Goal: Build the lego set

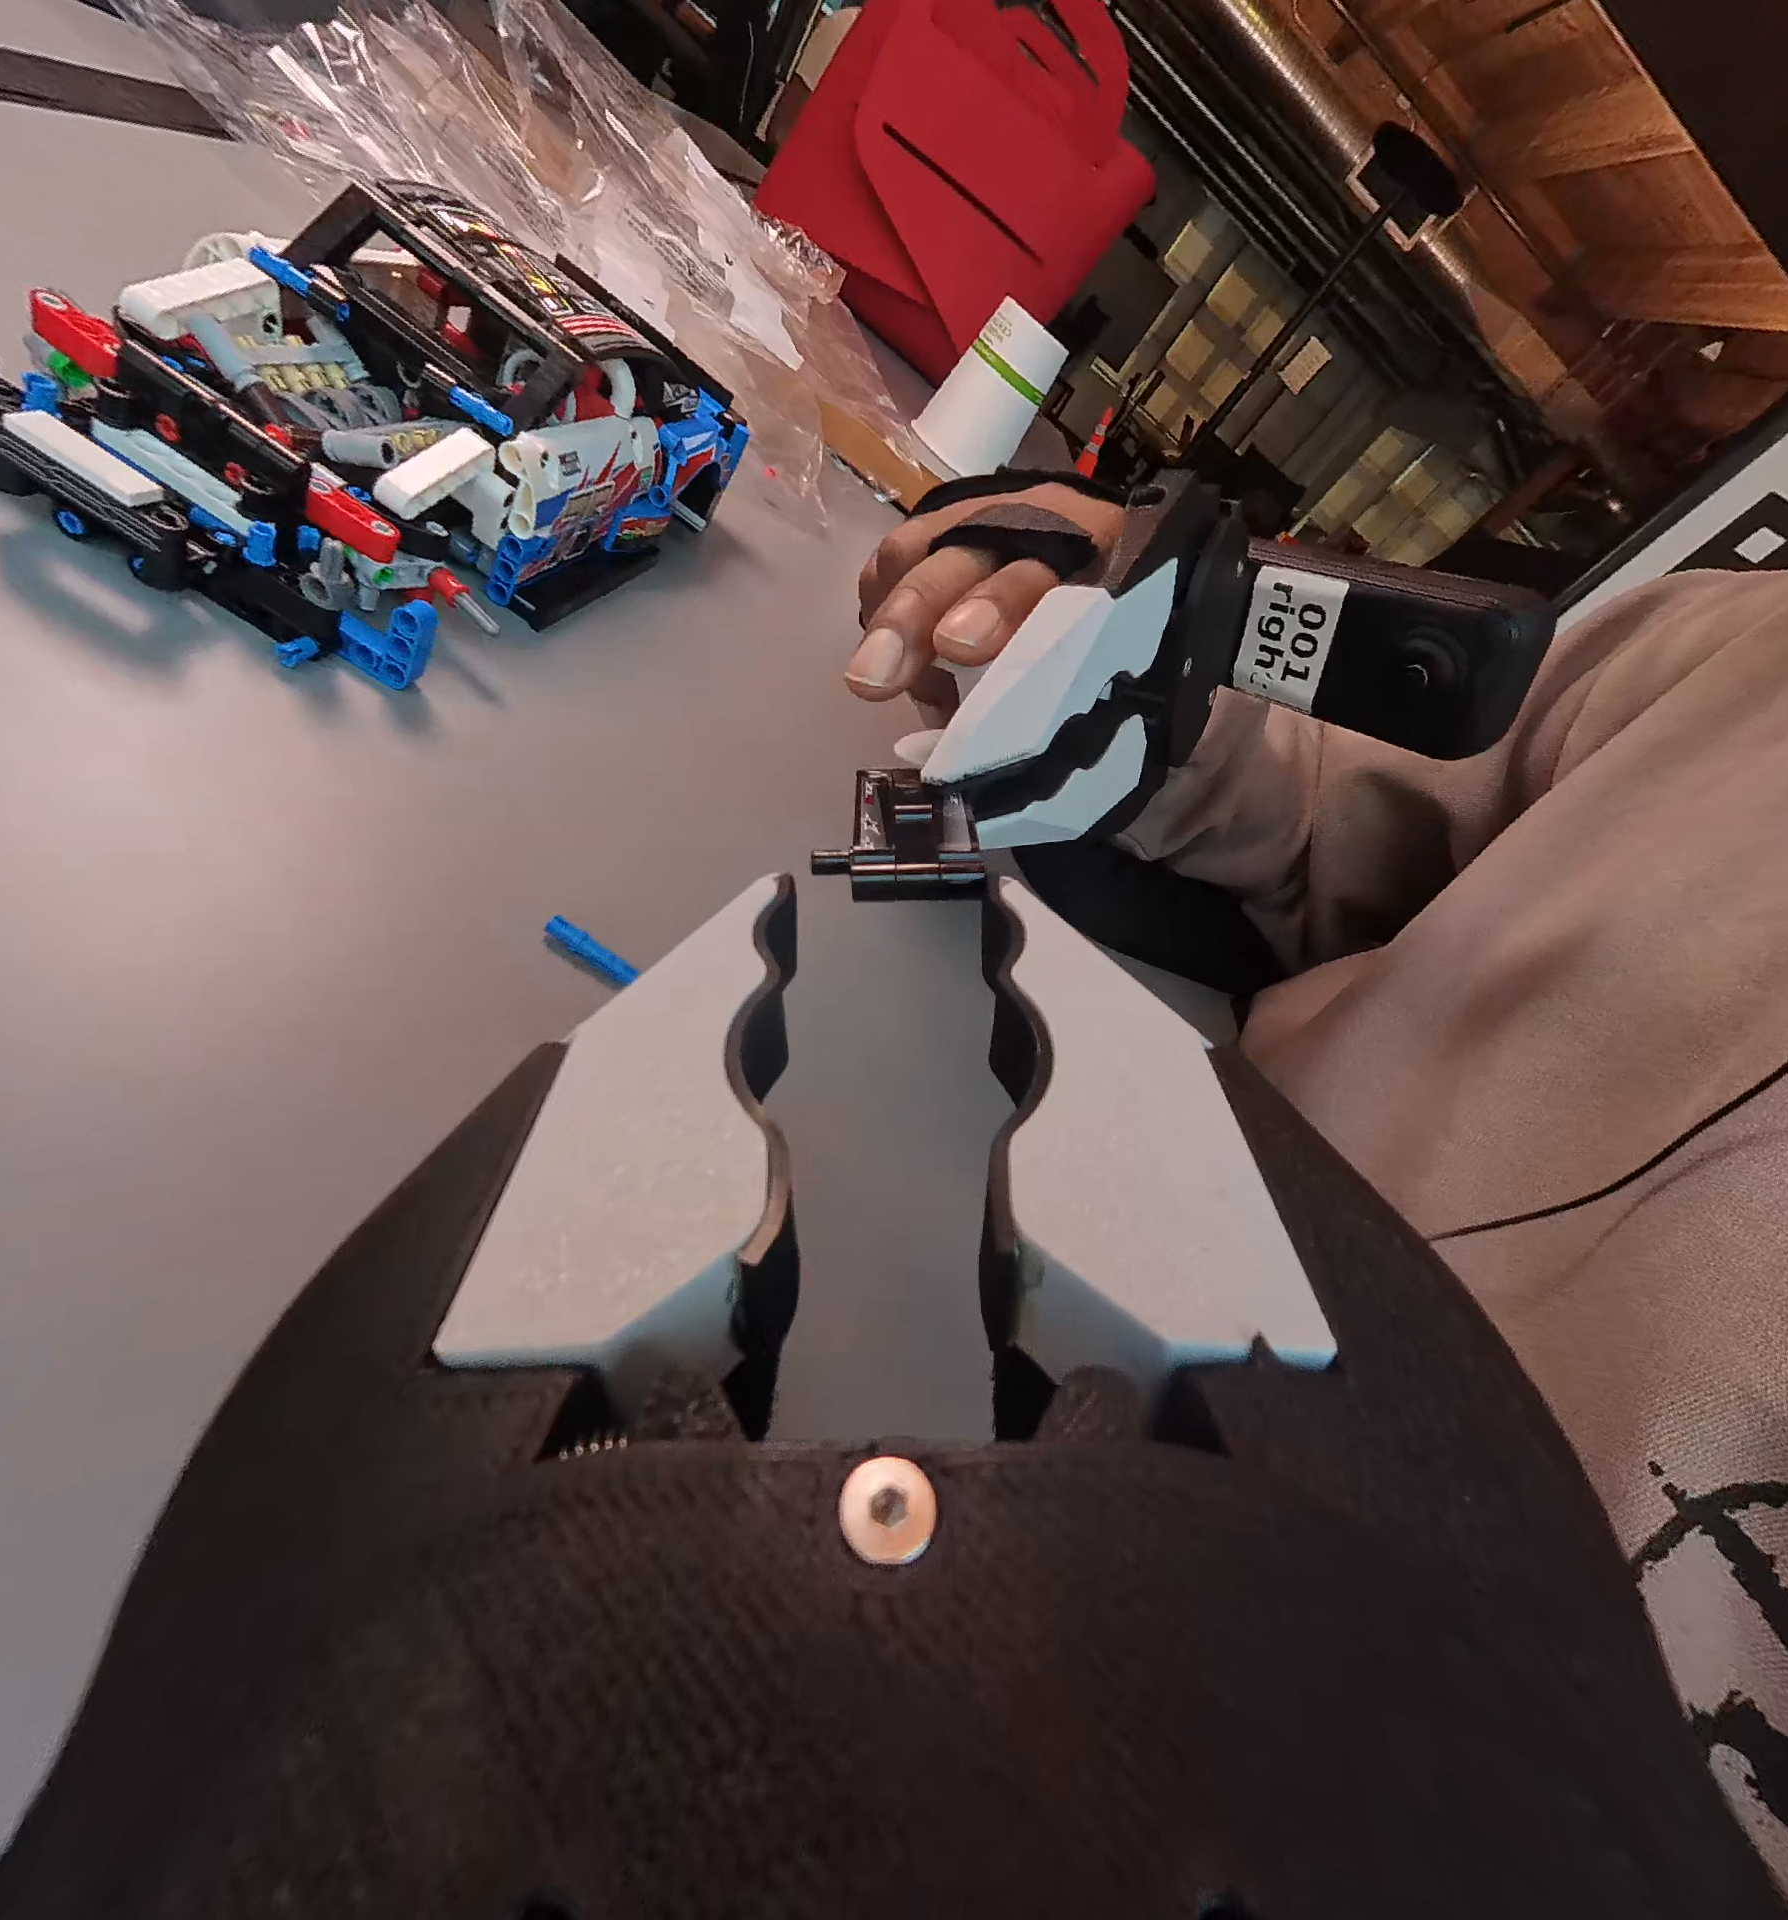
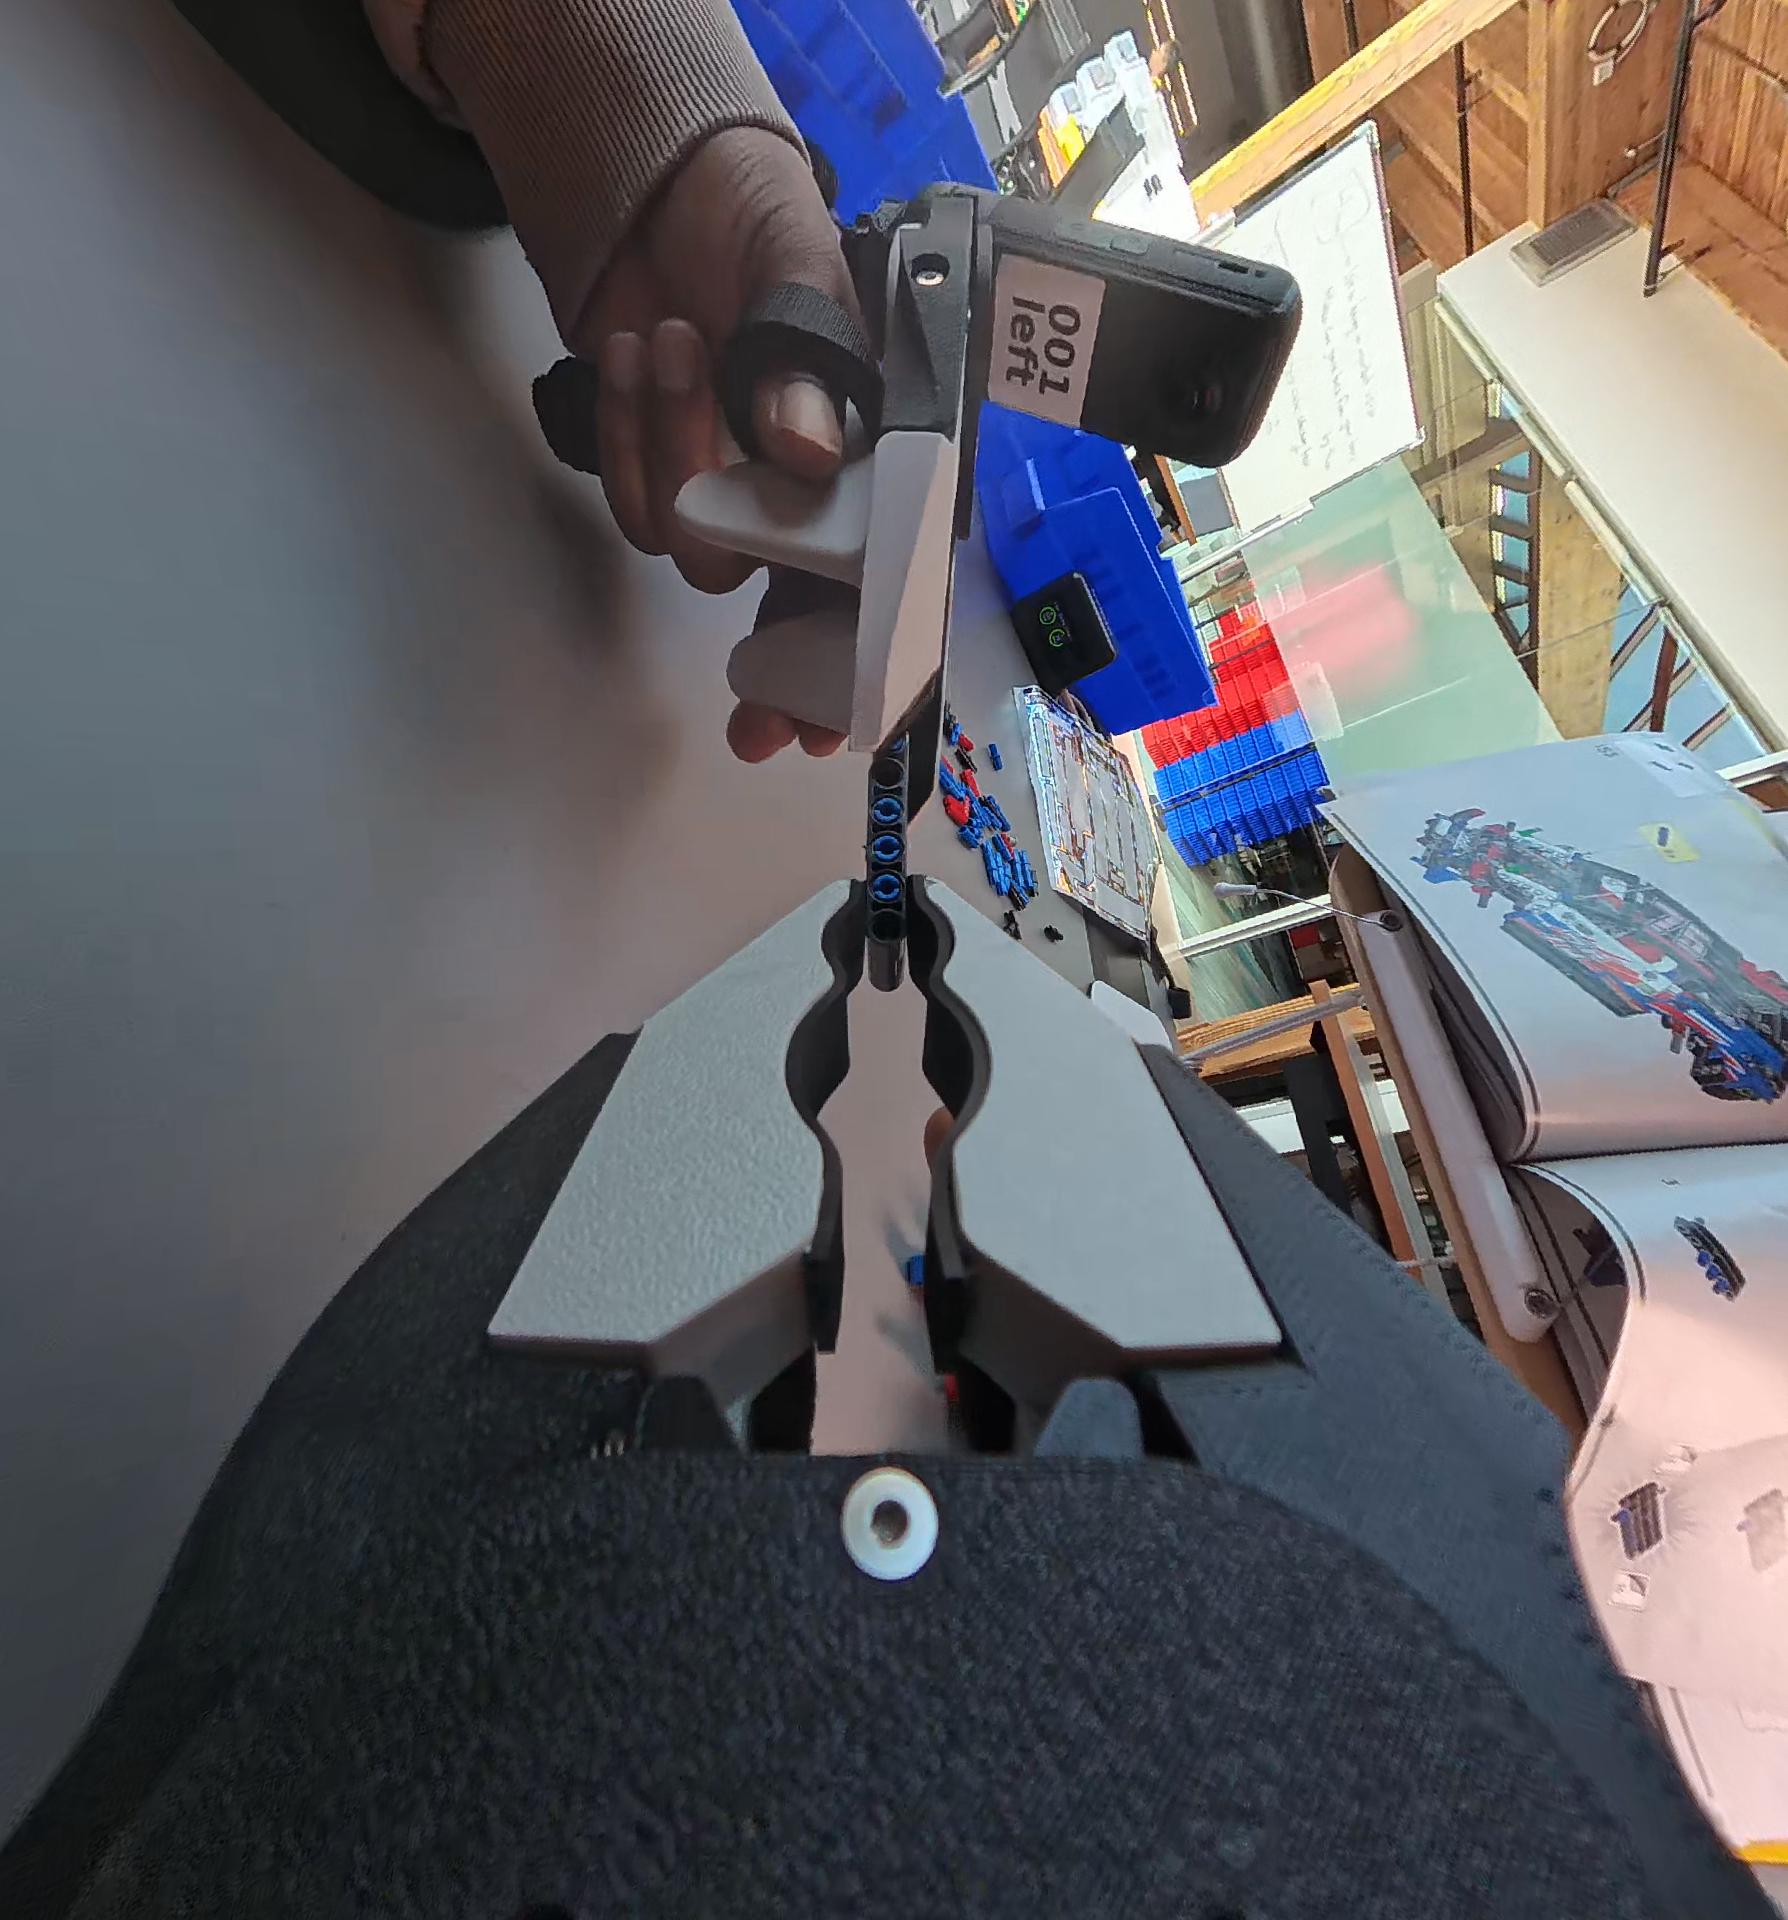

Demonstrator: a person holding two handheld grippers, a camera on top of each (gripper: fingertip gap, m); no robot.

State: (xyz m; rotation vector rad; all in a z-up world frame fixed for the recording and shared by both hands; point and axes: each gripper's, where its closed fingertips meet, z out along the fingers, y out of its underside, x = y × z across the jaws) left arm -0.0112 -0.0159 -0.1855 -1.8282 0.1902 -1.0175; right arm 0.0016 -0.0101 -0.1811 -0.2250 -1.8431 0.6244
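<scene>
Nearest of all is the left gripper, its grey fingers spread apart with nothing between them, only the grey table showing through the gap. Just past its tips sits a small black lego assembly, a short beam piece with a pin poking out of one side. The right gripper has that piece pinched at its far end, jaws clamped down on it; from the right wrist view the same black beam stands between the right gripper's fingertips, its row of holes plugged with blue pins. A person's hand works the right gripper's trigger, and a beige sleeve fills the side of the left wrist view

A loose blue pin lies on the table just beside the left gripper's finger. Farther out, well apart from both grippers, rests the half-built lego car, black frame with white, red and blue panels. Behind it are crumpled clear plastic bags, a white paper cup and a red folded carton

From the right wrist view, beyond the left gripper, a scatter of small blue and red pieces lies on the table next to a sticker sheet, with blue bins behind. An open instruction booklet stands off to the side
</scene>
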